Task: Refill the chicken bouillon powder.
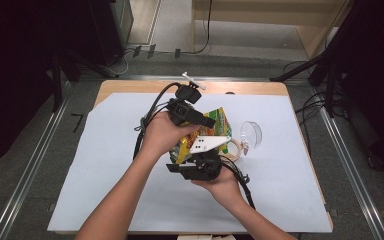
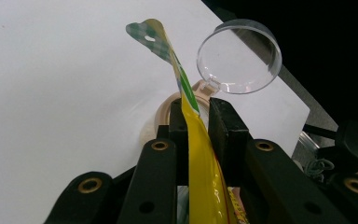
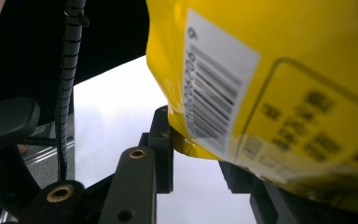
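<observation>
Currently, one yellow snack pouch (image 1: 215,125), held above the middle of the bench (image 1: 105,165) over its white sheet (image 1: 290,190), pinched between both tools.

Left tool (image 2: 198,126): jaws pressed together on the pouch's flat sealed edge, the green-checked corner sticking out beyond them.
Right tool (image 3: 196,151): jaws pinching the barcode end of the pouch from the near side.
Clear round lid (image 2: 237,58) and beige ring-shaped cup (image 2: 168,109): on the sheet just right of the pouch, lid tilted up on edge.

Step judged: tearing the pouch open. Advice: keep both pinches close together at the seal, pull apart steadily, hold the pouch upright over the cup so nothing spills.

Hard to make out: the print on the pouch is blurred; whether a tear has begun; the cup's inside, covered by hands and pouch; the right tool's far jaw, behind the pouch.
</observation>
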Tool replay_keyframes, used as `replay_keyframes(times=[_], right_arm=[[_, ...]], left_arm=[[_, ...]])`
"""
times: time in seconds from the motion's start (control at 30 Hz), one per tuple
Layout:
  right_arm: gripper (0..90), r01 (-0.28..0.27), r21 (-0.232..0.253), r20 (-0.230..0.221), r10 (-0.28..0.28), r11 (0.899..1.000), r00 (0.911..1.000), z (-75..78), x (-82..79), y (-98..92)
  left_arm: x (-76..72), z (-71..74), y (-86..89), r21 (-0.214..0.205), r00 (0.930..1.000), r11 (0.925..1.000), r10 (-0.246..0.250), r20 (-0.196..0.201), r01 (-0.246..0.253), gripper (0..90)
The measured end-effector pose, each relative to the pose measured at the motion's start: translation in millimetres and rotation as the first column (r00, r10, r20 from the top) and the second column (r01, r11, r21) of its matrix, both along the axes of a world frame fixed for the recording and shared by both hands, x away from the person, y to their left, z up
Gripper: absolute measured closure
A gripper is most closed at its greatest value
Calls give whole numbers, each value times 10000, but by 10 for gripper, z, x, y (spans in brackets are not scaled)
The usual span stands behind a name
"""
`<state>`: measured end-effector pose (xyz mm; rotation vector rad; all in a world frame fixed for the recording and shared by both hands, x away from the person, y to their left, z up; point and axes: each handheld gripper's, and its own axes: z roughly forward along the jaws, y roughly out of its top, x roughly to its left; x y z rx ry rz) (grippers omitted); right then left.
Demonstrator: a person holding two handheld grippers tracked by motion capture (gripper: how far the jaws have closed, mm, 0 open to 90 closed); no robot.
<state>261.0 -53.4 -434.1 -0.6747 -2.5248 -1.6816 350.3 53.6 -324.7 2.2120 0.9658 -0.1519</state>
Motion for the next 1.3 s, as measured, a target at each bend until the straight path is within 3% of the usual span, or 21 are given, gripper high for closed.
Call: replay_keyframes(times=[1.3], right_arm=[[705,-71,-64,127,71,10000,9999,18,-11,0]], left_arm=[[-11,9,13,-82,10000,10000,42,-41,-42,798]])
